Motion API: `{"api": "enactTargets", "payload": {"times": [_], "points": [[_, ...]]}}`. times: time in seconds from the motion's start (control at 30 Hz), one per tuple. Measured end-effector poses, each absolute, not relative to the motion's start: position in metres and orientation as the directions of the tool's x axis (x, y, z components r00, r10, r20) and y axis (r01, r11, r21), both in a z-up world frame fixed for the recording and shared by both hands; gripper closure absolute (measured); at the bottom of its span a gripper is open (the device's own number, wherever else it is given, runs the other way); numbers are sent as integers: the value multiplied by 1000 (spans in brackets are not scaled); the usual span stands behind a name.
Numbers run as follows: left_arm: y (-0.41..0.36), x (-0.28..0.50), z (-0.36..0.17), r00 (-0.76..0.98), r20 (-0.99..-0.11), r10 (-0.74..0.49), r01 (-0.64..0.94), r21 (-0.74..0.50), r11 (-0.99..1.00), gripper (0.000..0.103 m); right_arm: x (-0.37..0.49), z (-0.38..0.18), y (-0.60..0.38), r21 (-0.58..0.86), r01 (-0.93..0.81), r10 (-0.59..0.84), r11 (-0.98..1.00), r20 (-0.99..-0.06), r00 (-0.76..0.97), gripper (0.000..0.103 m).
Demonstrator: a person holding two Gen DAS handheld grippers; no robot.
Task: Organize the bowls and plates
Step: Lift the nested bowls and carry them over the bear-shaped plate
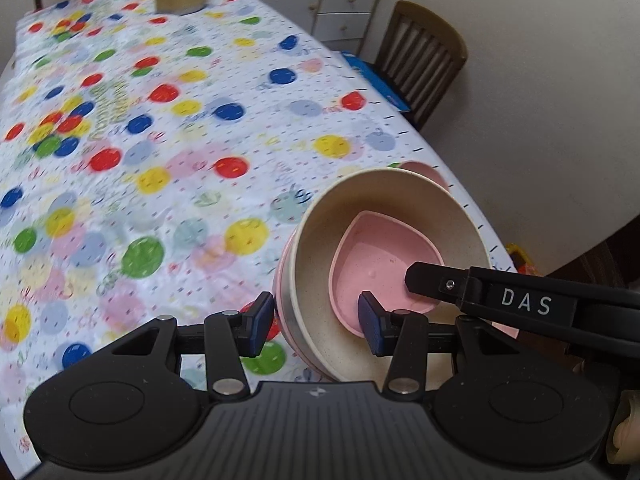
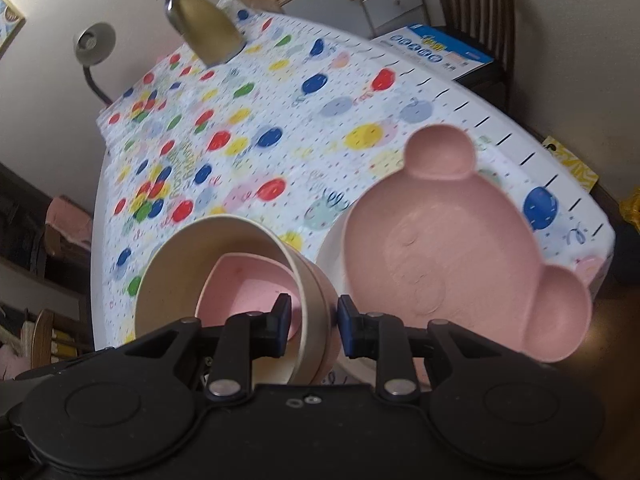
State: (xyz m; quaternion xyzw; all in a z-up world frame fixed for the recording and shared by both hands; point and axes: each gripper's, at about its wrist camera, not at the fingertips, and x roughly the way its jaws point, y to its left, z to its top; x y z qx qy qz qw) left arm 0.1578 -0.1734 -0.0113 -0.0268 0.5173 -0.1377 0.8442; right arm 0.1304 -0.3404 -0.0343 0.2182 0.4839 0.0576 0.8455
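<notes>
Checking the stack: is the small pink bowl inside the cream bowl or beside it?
Inside. The small pink bowl lies tilted within the cream bowl, its rim below the cream rim in both views.

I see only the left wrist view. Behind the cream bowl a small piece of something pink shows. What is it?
Observer: A bear-shaped pink plate with two round ears.
Operator: Does it lie directly on the tablecloth?
Observer: No, it rests on a white plate.
Operator: I see one finger of the right tool inside the cream bowl. Where is the other?
Observer: Outside the bowl; the tool straddles its wall.
</notes>
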Motion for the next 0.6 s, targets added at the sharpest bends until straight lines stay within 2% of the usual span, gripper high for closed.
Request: {"api": "enactTargets", "payload": {"times": [0.6], "points": [[-259,188,-47,335,-881,-333,385,-194,902,58,133,-59,-422,366,305,158,879,-828,538,79]]}}
